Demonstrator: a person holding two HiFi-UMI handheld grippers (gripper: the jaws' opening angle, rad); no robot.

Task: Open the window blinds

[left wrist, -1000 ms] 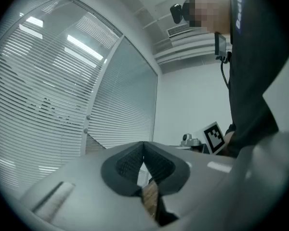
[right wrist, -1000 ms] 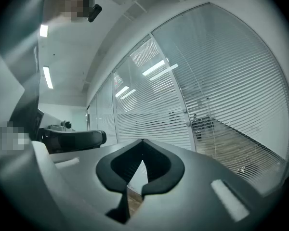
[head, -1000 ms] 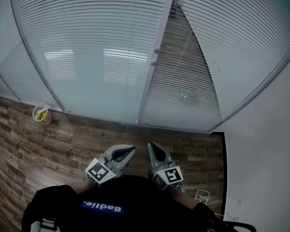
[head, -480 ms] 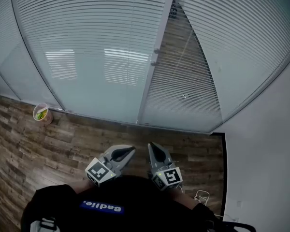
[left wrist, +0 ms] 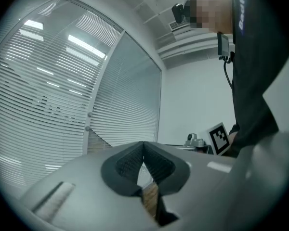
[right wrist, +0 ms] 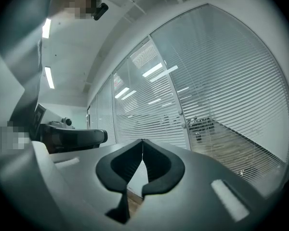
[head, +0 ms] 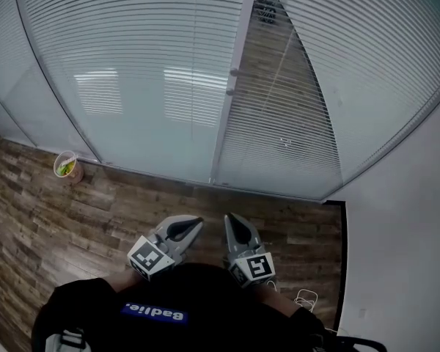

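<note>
- Wood-plank floor (head: 51, 218), brown and grey boards.
- Small round tub (head: 67, 166) standing on the floor at its far left edge, holding something green and yellow; possibly a waste bin.
- Plain white wall (head: 403, 226) on the right.
- Thin white cable (head: 305, 298) looped on the floor near that wall.
- Strip light (right wrist: 49, 77) on the ceiling.

The left hand-held gripper (head: 196, 222) and right hand-held gripper (head: 230, 220) side by side, level; both pairs of jaws pressed together.

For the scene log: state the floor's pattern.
The floor is brown wood planks, clearest in the head view.
</note>
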